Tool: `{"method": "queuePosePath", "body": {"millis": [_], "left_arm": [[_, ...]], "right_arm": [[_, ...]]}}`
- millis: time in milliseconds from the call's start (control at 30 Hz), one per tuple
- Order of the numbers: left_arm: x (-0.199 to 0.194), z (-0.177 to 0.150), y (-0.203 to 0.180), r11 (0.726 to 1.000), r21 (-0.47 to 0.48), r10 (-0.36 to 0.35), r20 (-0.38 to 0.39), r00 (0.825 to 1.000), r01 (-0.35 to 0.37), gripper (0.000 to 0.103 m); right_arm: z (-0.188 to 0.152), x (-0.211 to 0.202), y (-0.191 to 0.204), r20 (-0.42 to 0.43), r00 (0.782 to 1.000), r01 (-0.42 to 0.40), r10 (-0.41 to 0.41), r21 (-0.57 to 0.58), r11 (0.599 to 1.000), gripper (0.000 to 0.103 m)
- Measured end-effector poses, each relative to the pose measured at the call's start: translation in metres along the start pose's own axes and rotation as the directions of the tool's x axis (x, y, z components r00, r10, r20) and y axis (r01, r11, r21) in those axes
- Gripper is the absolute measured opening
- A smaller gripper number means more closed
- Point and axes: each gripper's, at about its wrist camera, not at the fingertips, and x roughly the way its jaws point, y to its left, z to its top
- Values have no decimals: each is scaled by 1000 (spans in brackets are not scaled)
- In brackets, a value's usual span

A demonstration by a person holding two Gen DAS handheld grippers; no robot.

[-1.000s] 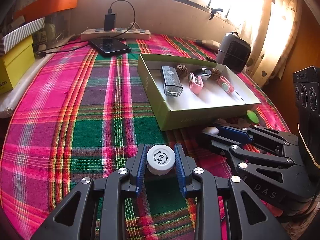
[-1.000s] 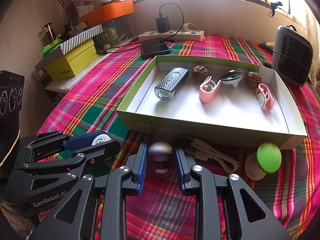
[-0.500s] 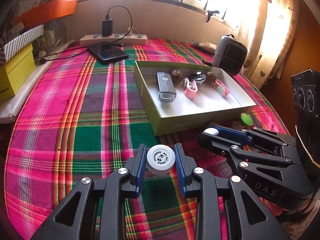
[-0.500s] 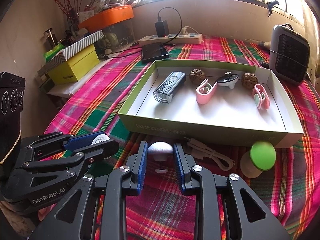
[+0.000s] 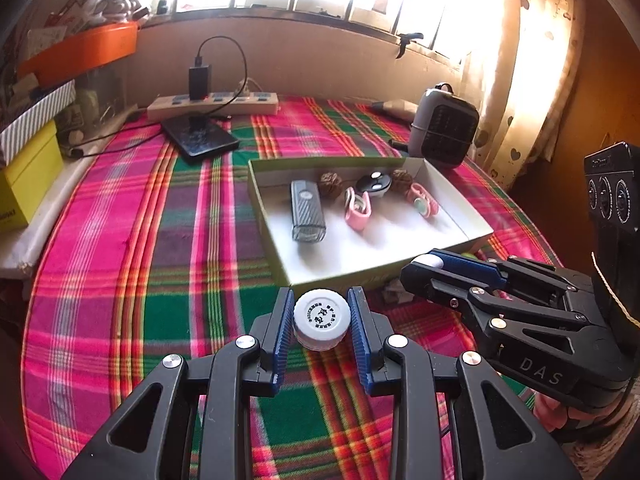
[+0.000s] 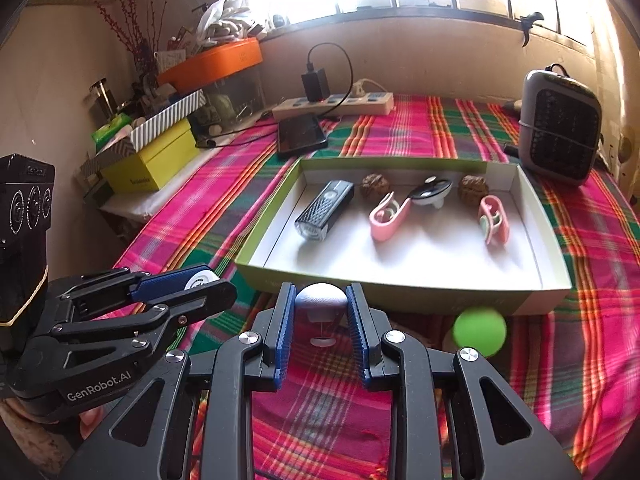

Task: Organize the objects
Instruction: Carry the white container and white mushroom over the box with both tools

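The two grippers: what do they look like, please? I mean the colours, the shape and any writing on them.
Both are black plastic linkage frames with triangular cut-outs and silver round rivets. Each finger carries a blue ribbed pad. The left gripper bears white "GenRobot.AI" lettering on its side; the right gripper shows "DAS". Behind each sits a black block with three round lenses.

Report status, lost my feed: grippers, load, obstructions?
Left gripper shut on white bottle cap. Right gripper shut on white knob. Both short of green box; path over near wall open.
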Motion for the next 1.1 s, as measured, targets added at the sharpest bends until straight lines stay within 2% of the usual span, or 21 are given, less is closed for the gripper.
{"method": "queuePosePath", "body": {"millis": [500,1100], "left_arm": [[26,33,-10,1000,20,-18,-7,1000,18,26],[60,44,-9,1000,19,-4,-63,998,5,26]], "right_arm": [[26,7,-31,8,999,40,-41,47,998,27],[36,35,-49,-49,998,46,-43,62,997,27]]}}
